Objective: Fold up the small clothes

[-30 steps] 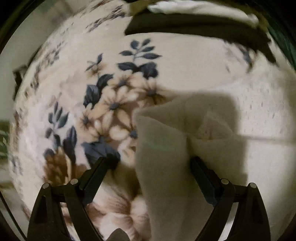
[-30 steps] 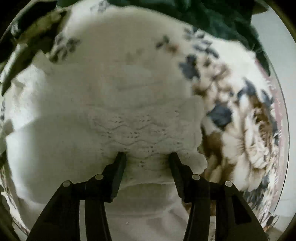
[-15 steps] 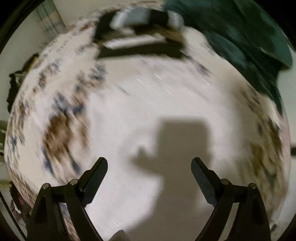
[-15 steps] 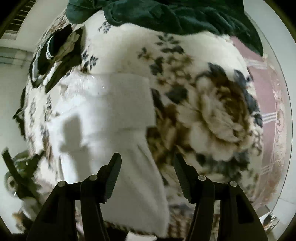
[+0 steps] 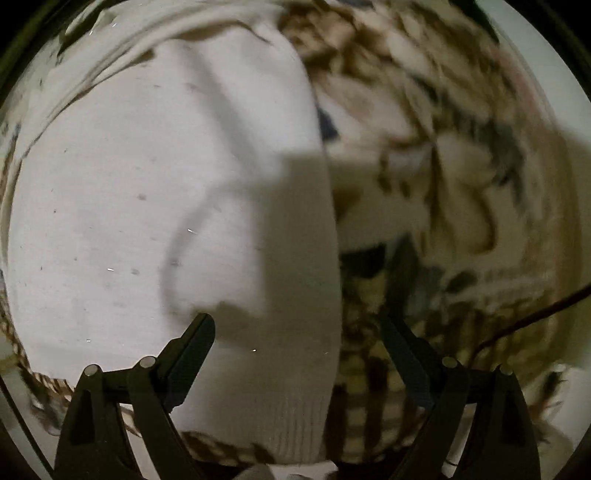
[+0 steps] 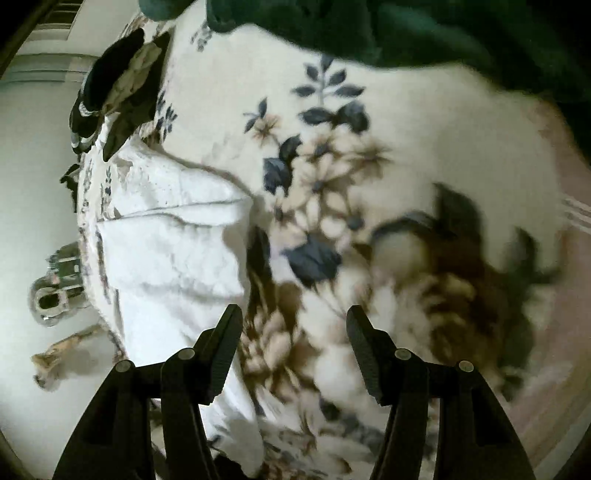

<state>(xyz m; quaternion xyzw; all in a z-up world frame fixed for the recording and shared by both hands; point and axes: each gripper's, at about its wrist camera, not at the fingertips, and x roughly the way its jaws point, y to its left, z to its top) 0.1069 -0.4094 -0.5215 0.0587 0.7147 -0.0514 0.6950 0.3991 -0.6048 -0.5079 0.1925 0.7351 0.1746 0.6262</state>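
A white knit garment (image 5: 147, 206) lies folded on the floral blanket (image 5: 461, 177), filling the left of the left wrist view, its ribbed hem at the bottom. My left gripper (image 5: 297, 347) is open and empty just above the garment's right edge. In the right wrist view the same white garment (image 6: 173, 243) lies at the left on the blanket (image 6: 332, 173). My right gripper (image 6: 293, 332) is open and empty, above the blanket just right of the garment.
A dark green cloth (image 6: 406, 33) lies across the far edge of the blanket. A black and patterned garment (image 6: 114, 96) lies at the far left corner. A shiny metal object (image 6: 55, 291) stands on the floor to the left. A dark cable (image 5: 535, 317) crosses at right.
Both grippers have let go of the white garment and pulled back. The left view swung over the folded garment; the right gripper moved right, off the garment and over the blanket.
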